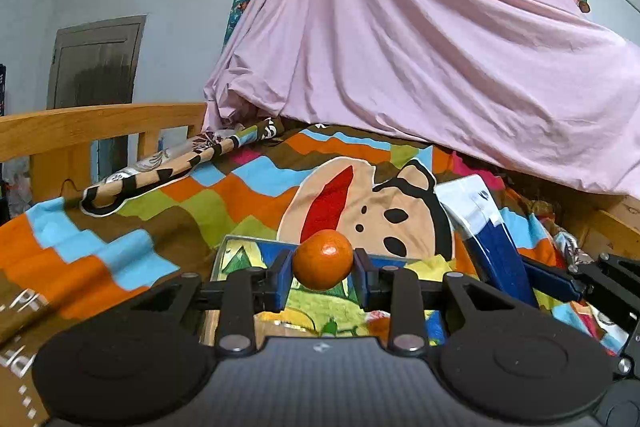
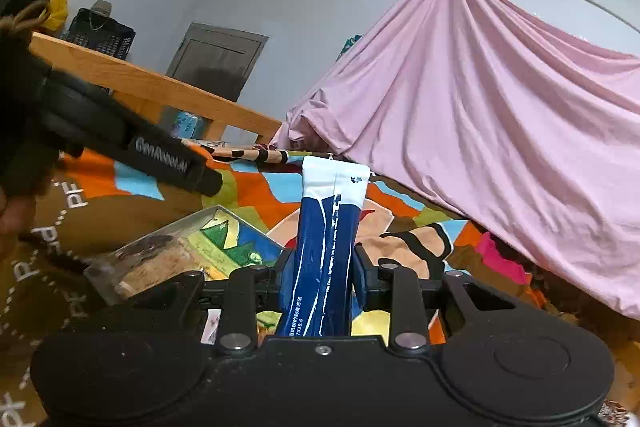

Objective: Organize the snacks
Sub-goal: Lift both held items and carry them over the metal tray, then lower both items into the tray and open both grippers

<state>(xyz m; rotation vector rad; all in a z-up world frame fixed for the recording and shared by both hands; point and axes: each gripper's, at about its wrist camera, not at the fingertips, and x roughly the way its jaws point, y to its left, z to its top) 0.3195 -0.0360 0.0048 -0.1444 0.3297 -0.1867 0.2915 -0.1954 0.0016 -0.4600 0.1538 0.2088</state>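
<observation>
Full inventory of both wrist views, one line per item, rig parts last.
orange: 1, orange, clamped in the left gripper
snack packet: 1, blue with white top, clamped upright in the right gripper
clear tray: 1, transparent, on the blanket under both grippers
blanket: 1, multicolour patchwork with cartoon face, over the bed
pink sheet: 1, pink, draped at the back
bed rail: 1, wooden, left
door: 1, grey-brown, back wall
left gripper: 1, black, blue pads
right gripper: 1, black

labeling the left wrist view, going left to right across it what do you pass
wooden bed rail → striped rolled cloth → orange in the left gripper → blue and white snack packet → right gripper at the right edge
</observation>
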